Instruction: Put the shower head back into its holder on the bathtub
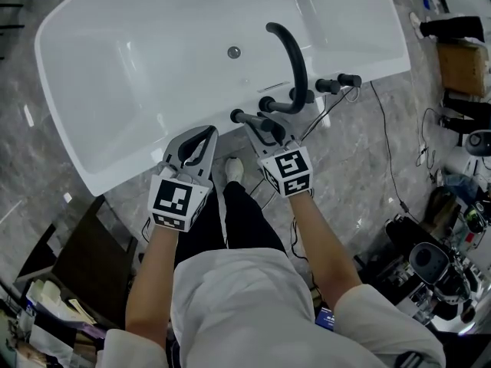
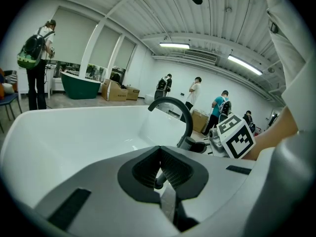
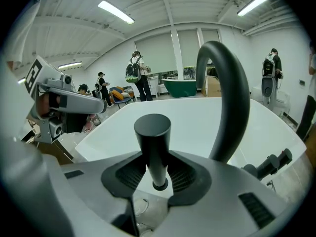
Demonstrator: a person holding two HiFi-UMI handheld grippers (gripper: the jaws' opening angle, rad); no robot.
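Your right gripper (image 3: 157,174) pinches the black shower head (image 3: 153,142) at the bathtub's (image 1: 115,60) near rim. The curved spout (image 1: 295,56) rises at one o'clock from it. At nine o'clock, your left gripper (image 2: 159,149) is pressed together, empty.

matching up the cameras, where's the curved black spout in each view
head view: spout upper centre-right, rising from the bathtub rim.
left gripper view: spout at centre, a thin arch.
right gripper view: spout right of centre, a tall arch.
shared landmark: the white bathtub.
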